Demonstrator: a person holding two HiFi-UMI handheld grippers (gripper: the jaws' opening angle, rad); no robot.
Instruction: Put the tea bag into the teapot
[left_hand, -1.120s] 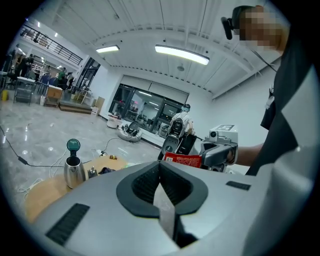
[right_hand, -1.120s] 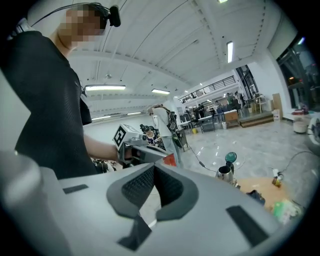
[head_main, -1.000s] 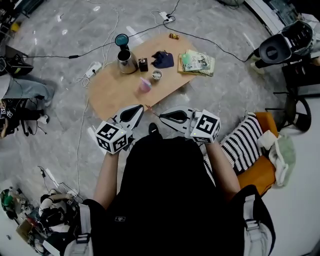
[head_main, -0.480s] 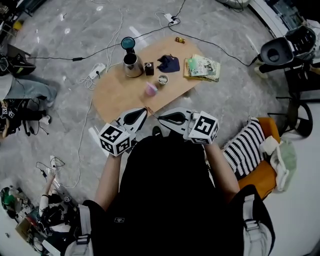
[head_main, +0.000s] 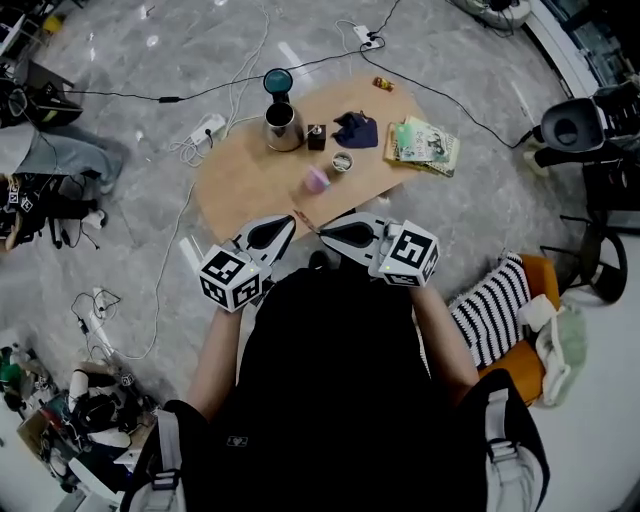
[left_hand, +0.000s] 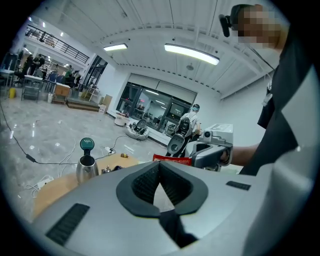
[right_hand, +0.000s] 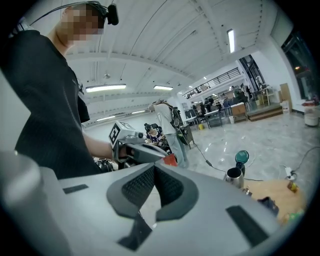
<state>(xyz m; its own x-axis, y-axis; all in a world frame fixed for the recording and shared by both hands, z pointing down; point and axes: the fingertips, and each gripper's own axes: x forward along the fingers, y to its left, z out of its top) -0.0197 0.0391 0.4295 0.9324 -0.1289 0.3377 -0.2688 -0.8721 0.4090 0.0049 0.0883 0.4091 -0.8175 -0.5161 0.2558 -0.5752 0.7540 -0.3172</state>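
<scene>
A small red tea bag packet (head_main: 302, 219) hangs between the tips of my two grippers, close to my chest and above the near edge of the wooden table (head_main: 240, 185). My left gripper (head_main: 290, 224) and right gripper (head_main: 319, 231) point at each other, each shut on an end of the packet. The left gripper view shows the packet (left_hand: 172, 160) just past the closed jaws, with the right gripper behind it. The steel teapot (head_main: 283, 126) stands at the table's far left with its teal lid (head_main: 277, 80) tipped open, well away from both grippers.
On the table are a pink cup (head_main: 317, 180), a small round tin (head_main: 342, 161), a dark box (head_main: 316, 136), a dark blue cloth (head_main: 356, 128) and magazines (head_main: 427, 143). Cables and a power strip (head_main: 210, 127) lie on the floor. An orange chair with a striped cushion (head_main: 490, 310) stands at my right.
Both grippers stay together at my chest with the packet between them. The table and floor have shifted to the right in the head view as the head moved.
</scene>
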